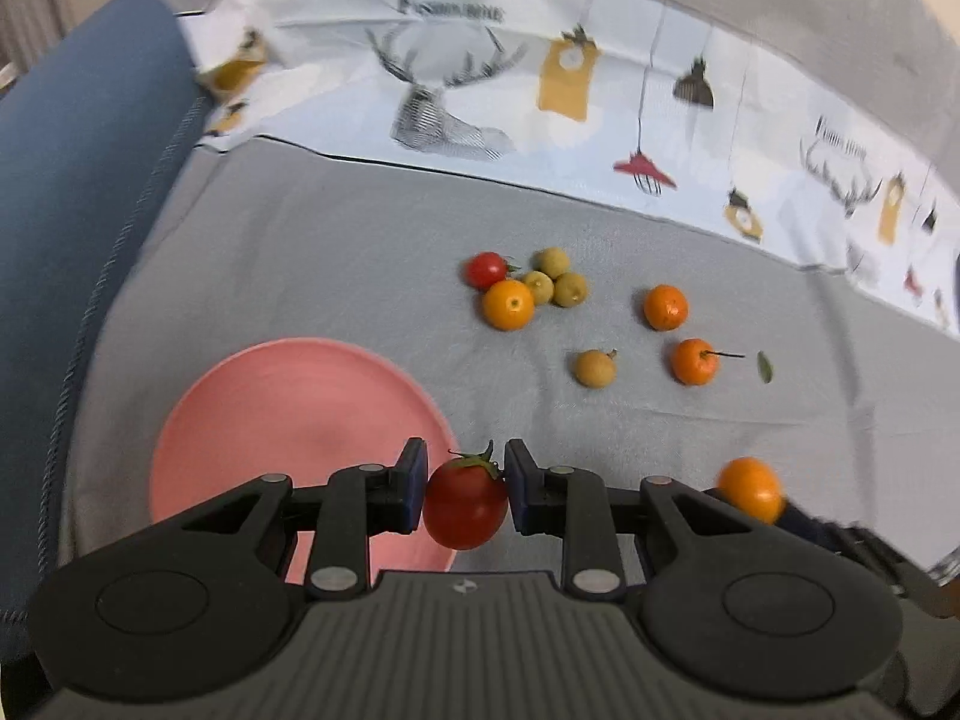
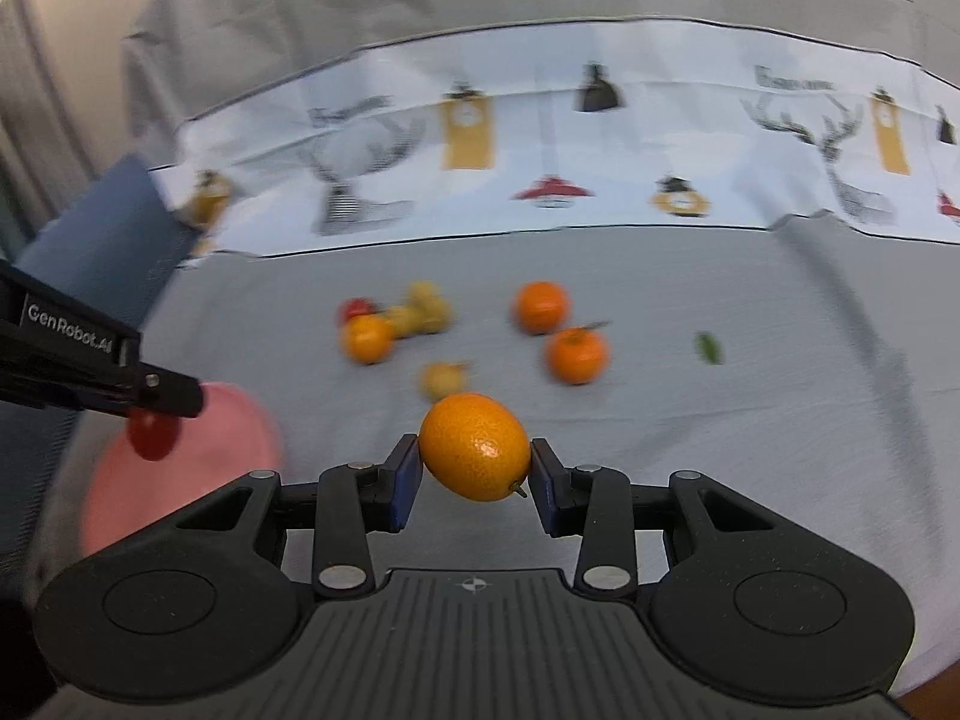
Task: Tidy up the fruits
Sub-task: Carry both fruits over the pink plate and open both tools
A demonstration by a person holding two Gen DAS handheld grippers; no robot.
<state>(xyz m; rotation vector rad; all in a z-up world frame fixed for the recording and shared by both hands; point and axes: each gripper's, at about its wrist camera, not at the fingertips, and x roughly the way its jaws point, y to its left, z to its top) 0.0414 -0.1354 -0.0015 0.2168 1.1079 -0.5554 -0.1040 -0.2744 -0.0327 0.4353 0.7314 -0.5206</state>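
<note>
Left hand-held gripper point(image 1: 465, 495): closed narrowly on a cherry tomato point(image 1: 465, 507); the blue pads are pressed against its two sides, the green stalk end turned up and away.
Right hand-held gripper point(image 2: 474, 471): closed on a small oval orange fruit point(image 2: 474, 447), apparently a kumquat, gripped across its long axis; the stem nub is seen low on the right side.
Pink plate point(image 1: 270, 420): set at the near left of the grey cloth point(image 1: 300, 252); nothing is seen on it. The held tomato hangs over its right rim.
Fruit left on the cloth: a far cluster of one red tomato point(image 1: 486, 269), one orange fruit point(image 1: 508, 304) and three yellow-green fruits point(image 1: 555, 279), all touching or just beside each other; one yellow-green fruit point(image 1: 595, 367) alone nearer; two oranges point(image 1: 665, 307) to the right, the nearer with a stalk; a loose leaf point(image 1: 764, 367) further right.
Step in hand (judged): both fruits are being carried to the plate.
How it is best done: the tomato is to be lowered until nearly on the plate's flat before the pads are eased apart, so it is neither bruised nor left to roll. The left side is best released and cleared first, since the two hand-held grippers are near each other. The oval fruit is best set down on its side, away from the rim.
Risk (judged): round fruit may run off the shallow plate if dropped from height.
Writing, gripper body: "GenRobot.AI" in white on the left hand-held gripper, read in the right wrist view.
Writing, patterned cloth point(image 1: 480, 60): a printed word above the stag heads, too blurred to be read surely.
</note>
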